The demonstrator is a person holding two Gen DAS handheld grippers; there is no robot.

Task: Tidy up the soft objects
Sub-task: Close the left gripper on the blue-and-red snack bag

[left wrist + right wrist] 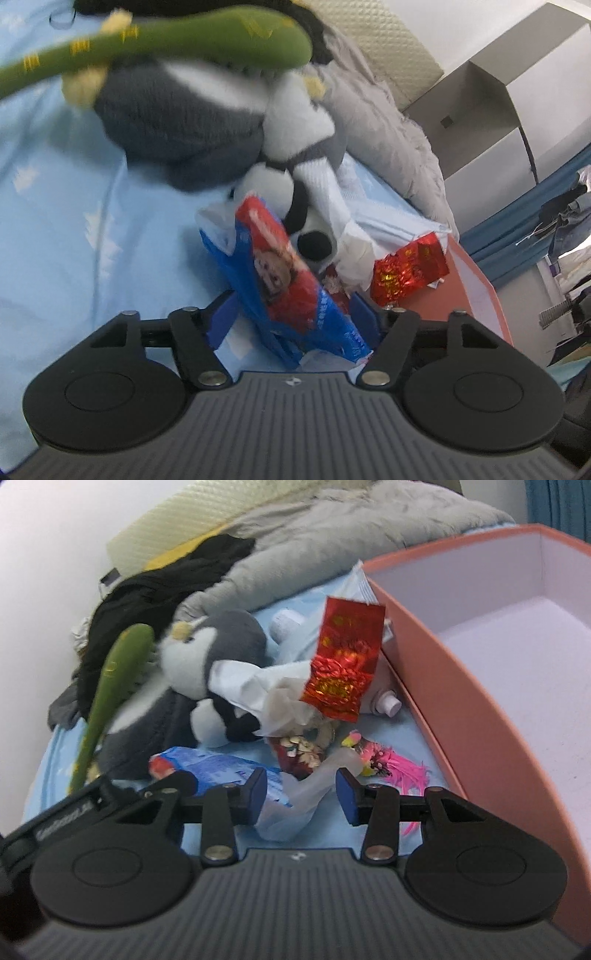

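Your bed sheet [55, 221] is pale blue, and the grey penguin plush [177, 125] lies on it as the marker for everything else. Across the top of the penguin, reaching out to its left, lies a long green plush [184, 40] with yellow stitching. Just right of the penguin and below it sits a small panda plush [273, 184], touching it, with crumpled white tissue [332, 199] draped over the panda's right side.

Below the penguin, nearest to you, is the blue and red tissue pack [280, 273]. Your left gripper [291, 317] has its jaws released on either side of this pack. A strip of sheet shows between the left pad and the pack, so it is not clamped.

Further right of the penguin, past the panda, a red foil packet [410, 269] leans against the wall of the pink box [476, 288]. A grey quilt [388, 122] is heaped above and to the right of the penguin.

From your right hand, the penguin is up and to the left. Below and right of it, a translucent white plastic bag [295, 805] runs between the jaws of your right gripper [302, 797]. I cannot tell whether the pads press on it. A pink feather toy [391, 764] lies right of the bag, just beside the box's wall.
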